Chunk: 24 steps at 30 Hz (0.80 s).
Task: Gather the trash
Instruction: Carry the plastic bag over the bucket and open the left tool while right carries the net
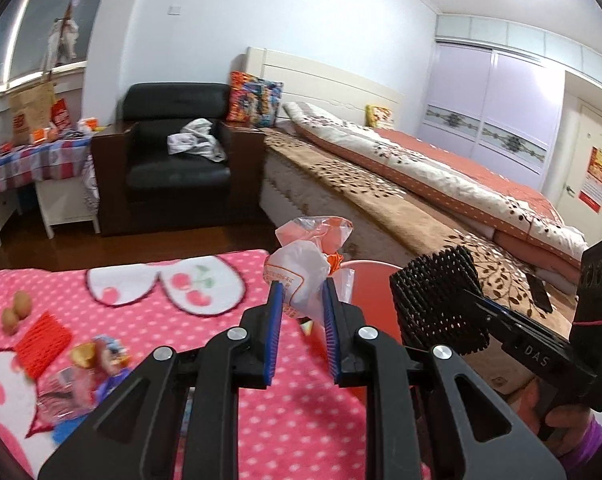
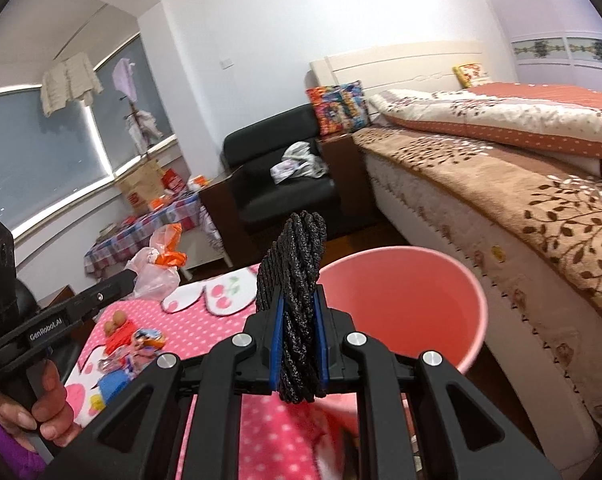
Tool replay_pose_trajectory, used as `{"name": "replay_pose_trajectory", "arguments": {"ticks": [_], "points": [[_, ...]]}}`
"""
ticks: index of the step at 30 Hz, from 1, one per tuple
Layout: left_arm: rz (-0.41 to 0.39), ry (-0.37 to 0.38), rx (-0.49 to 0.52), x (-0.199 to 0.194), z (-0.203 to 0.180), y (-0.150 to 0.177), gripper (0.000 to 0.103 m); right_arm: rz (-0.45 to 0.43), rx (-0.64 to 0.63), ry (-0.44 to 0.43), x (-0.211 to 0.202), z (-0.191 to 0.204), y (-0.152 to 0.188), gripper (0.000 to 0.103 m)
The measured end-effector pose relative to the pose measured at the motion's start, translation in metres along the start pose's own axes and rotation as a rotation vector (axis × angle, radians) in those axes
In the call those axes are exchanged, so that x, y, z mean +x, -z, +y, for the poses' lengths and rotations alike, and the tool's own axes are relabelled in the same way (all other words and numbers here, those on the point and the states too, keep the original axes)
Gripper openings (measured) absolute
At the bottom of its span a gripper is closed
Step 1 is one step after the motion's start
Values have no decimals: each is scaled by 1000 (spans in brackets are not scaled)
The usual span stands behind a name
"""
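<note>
My left gripper (image 1: pixel 301 292) is shut on a crumpled white and orange plastic bag (image 1: pixel 307 256) and holds it in the air beside the pink bin (image 1: pixel 375 280); the bag also shows in the right wrist view (image 2: pixel 157 268). My right gripper (image 2: pixel 297 304) is shut on a black foam net sleeve (image 2: pixel 295 276), held at the near left rim of the pink bin (image 2: pixel 405 312). The sleeve also shows in the left wrist view (image 1: pixel 437 300). More trash lies on the pink dotted blanket (image 1: pixel 301 412): a red net (image 1: pixel 43 342), wrappers (image 1: pixel 97 356) and two brown nuts (image 1: pixel 15 310).
A bed with a brown leaf-patterned cover (image 2: pixel 521 200) runs along the right, close to the bin. A black armchair (image 1: pixel 177 156) with a cloth on it stands behind. A cluttered table with a checked cloth (image 1: pixel 33 156) is at the far left.
</note>
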<state>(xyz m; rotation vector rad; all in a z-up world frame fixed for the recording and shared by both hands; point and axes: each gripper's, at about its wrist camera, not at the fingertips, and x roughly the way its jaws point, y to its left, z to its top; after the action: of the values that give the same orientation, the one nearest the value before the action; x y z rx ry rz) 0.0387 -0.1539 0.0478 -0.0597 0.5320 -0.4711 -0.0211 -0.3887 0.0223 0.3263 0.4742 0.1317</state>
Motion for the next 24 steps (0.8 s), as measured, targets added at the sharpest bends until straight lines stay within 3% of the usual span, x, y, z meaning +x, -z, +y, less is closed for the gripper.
{"name": "replay_pose_trajectory", "arguments": {"ticks": [13,23,24], "points": [[109,93,42,66,-46,12,20,4,39,123,12,-51,1,13],[178,112,20,94,-51,24,21,41,52,150,35,-71,7,14],[189,113,16,97,-51,25,25,44,53,151,38,-72,7,14]]}}
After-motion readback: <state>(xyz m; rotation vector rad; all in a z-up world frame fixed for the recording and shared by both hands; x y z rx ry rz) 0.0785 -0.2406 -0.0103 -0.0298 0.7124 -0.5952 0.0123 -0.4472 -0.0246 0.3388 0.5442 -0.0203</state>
